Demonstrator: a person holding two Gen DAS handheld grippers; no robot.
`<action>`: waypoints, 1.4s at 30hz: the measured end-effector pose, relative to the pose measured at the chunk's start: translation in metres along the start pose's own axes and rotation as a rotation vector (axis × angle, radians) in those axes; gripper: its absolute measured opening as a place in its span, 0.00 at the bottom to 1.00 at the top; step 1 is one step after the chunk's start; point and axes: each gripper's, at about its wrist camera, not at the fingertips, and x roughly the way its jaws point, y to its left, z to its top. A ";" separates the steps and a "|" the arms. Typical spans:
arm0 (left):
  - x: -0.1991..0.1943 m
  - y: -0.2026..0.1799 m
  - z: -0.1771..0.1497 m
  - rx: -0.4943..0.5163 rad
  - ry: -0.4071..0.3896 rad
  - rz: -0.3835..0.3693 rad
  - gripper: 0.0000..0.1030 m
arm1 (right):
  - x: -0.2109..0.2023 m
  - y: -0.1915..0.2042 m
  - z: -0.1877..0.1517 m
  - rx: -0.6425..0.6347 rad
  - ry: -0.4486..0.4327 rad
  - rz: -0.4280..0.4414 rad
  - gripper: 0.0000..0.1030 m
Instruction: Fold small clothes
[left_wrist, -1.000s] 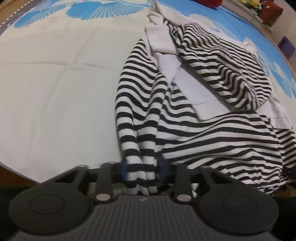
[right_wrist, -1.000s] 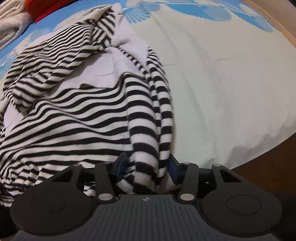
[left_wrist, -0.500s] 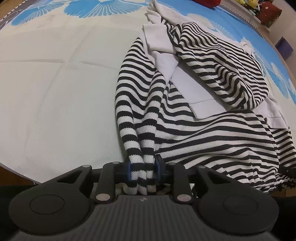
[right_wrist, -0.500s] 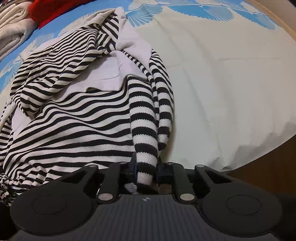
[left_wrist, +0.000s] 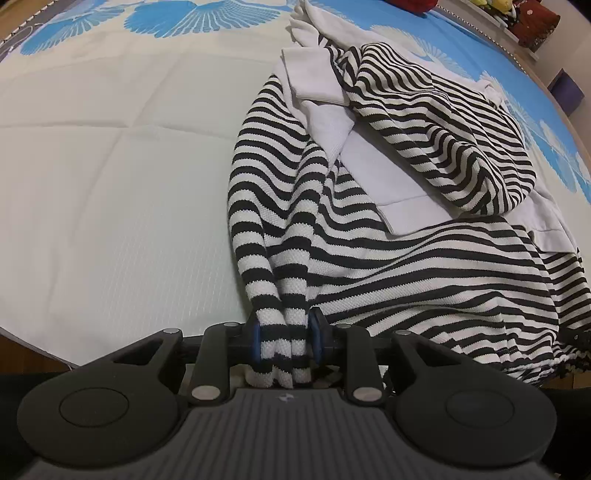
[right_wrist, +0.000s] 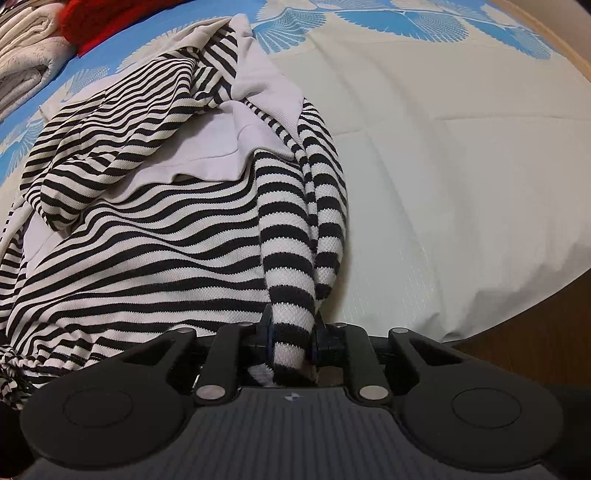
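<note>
Both ends are gripped, but no tidy fold shows yet. The left gripper (left_wrist: 283, 341) is clamped on one bunched corner of the striped top (left_wrist: 388, 258), which lies rumpled on the bed (left_wrist: 110, 184); the right gripper (right_wrist: 293, 343) pinches the other, its jaws having just been closing. The folding itself is left.

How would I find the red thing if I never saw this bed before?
Start at the big bed sheet, white with blue fan shapes. Follow the striped garment to the far corner in the right wrist view. The red cloth lies there beside folded white towels, the only red item among white and striped fabrics.
</note>
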 end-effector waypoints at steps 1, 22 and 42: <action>0.000 0.000 0.000 0.004 0.000 0.002 0.27 | 0.000 0.000 0.000 -0.002 -0.001 0.000 0.17; -0.173 0.030 -0.035 -0.174 -0.285 -0.314 0.09 | -0.164 -0.017 0.007 0.042 -0.269 0.271 0.09; 0.004 0.040 0.152 -0.278 -0.016 -0.224 0.12 | -0.009 0.012 0.159 0.025 -0.200 0.232 0.10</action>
